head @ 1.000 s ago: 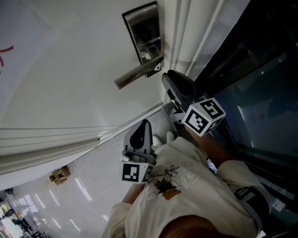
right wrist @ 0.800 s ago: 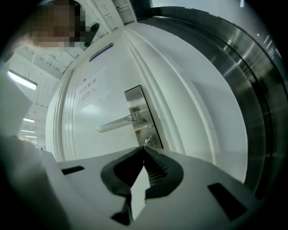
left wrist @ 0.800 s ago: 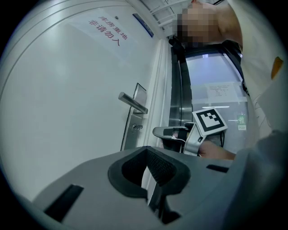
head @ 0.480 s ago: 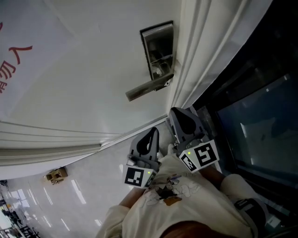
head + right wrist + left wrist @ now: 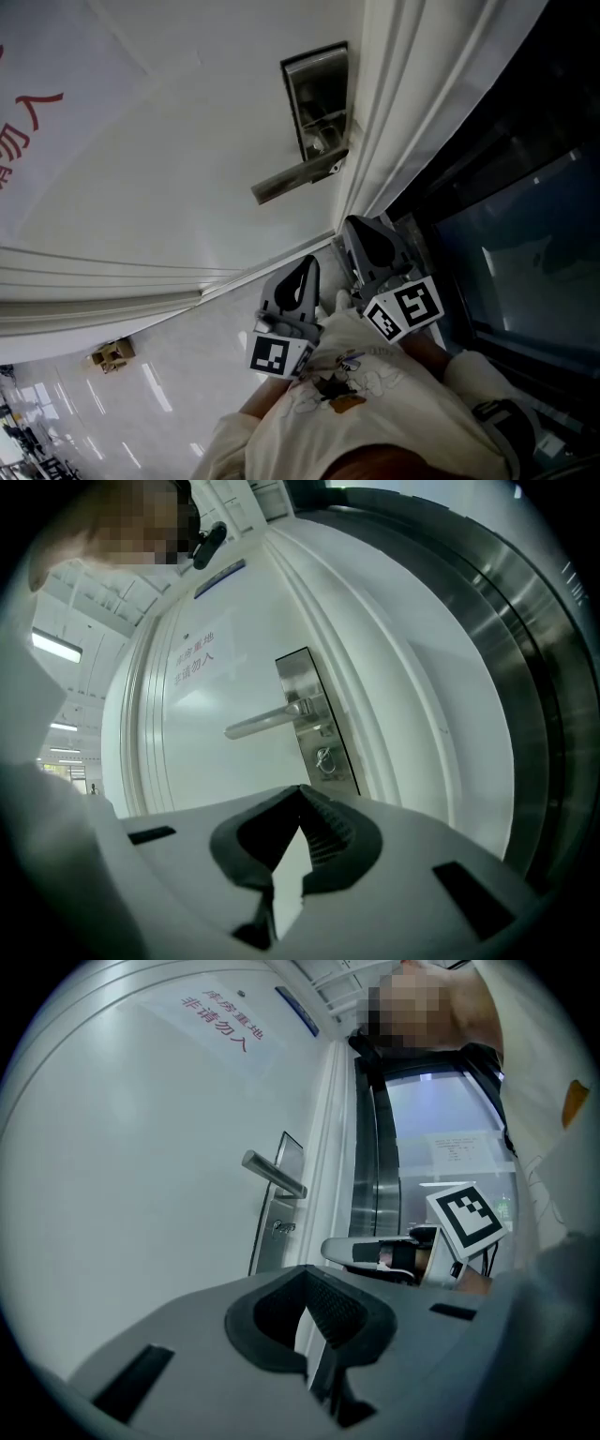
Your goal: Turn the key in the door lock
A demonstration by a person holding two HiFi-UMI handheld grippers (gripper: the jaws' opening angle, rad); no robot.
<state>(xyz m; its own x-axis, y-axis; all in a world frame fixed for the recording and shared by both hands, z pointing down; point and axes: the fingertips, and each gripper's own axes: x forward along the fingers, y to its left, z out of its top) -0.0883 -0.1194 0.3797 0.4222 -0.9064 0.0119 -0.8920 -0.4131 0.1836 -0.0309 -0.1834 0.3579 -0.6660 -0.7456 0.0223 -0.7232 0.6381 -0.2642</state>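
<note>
A steel lock plate (image 5: 319, 98) with a lever handle (image 5: 292, 181) sits on the white door. A small key with a ring (image 5: 323, 758) hangs in the keyhole below the lever, and it also shows in the left gripper view as the key (image 5: 281, 1228). My right gripper (image 5: 361, 227) is held a short way back from the plate, shut with nothing in it, and its closed tips (image 5: 302, 791) point at the lock. Beside it on the left, my left gripper (image 5: 305, 264) is also shut and empty, apart from the door. The right gripper (image 5: 375, 1251) shows level in the left gripper view.
White door-frame mouldings (image 5: 398, 112) run beside the lock. A dark glass and metal panel (image 5: 511, 187) fills the right side. A paper notice with red characters (image 5: 28, 122) hangs on the door. A small brown object (image 5: 111, 353) lies on the glossy floor.
The right gripper has drawn back from beside the lock plate toward the person's body and rolled. The left gripper has stayed where it was.
</note>
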